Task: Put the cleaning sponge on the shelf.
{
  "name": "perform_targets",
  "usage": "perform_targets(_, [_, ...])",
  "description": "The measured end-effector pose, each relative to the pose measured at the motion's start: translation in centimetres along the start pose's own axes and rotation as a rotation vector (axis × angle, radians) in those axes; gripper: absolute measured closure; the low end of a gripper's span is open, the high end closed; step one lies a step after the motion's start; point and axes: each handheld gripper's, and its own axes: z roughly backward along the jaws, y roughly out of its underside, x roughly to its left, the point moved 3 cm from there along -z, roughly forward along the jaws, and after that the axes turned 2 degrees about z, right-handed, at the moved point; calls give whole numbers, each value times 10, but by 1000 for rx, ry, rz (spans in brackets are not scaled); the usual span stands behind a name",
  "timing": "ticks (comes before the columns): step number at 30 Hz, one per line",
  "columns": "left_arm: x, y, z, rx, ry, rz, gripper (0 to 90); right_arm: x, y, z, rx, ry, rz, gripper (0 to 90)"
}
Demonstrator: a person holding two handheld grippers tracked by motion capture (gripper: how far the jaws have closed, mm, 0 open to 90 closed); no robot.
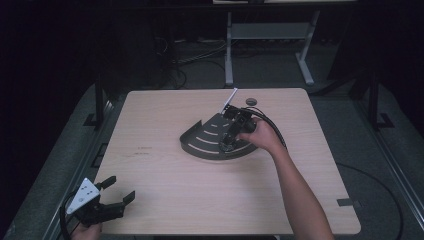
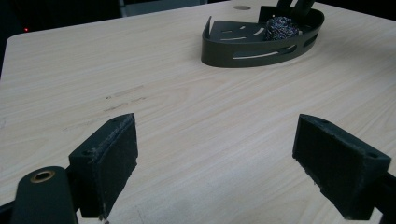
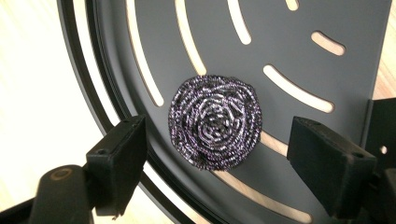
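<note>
One round scouring pad (image 3: pixel 215 122) of coiled, glinting metal wire is seen lying on the floor of one dark, fan-shaped metal tray (image 3: pixel 327 42), whose base is pierced by curved slots and edged by a low curved wall. The tray is set on one pale wood-grain table (image 1: pixel 165 185), past its middle. The right gripper (image 3: pixel 215 158) is held above the pad, its two matte, felt-faced jaws spread wide on either side, apart from it. The left gripper (image 2: pixel 215 158) is held low at the table's near left corner, its jaws likewise released, with bare tabletop between them.
</note>
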Motion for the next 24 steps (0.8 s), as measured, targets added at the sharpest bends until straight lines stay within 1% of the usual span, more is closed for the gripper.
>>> perform_targets(4, [1,0,2,-7,-2,5,133,1,3,3,-2,-2,-3,192])
perform_targets(9, [0,0,2,-4,1,-2,133,8,8,10,-19,4,11,194])
perform_targets(13, [-2,-1,1,-4,3,-6,133,14,15,16,-43,-4,18,193])
perform_targets(16, [-3,-1,1,-5,4,-8,133,18,21,19,-35,-6,30,201])
perform_targets(19, [-3,-1,1,-4,1,-9,133,19,27,20,-45,-13,27,198])
perform_targets(22, [-3,0,1,-2,0,-6,133,21,34,22,-48,-9,29,196])
perform_targets(24, [-2,0,1,-2,1,-7,133,23,38,25,-60,-9,30,196])
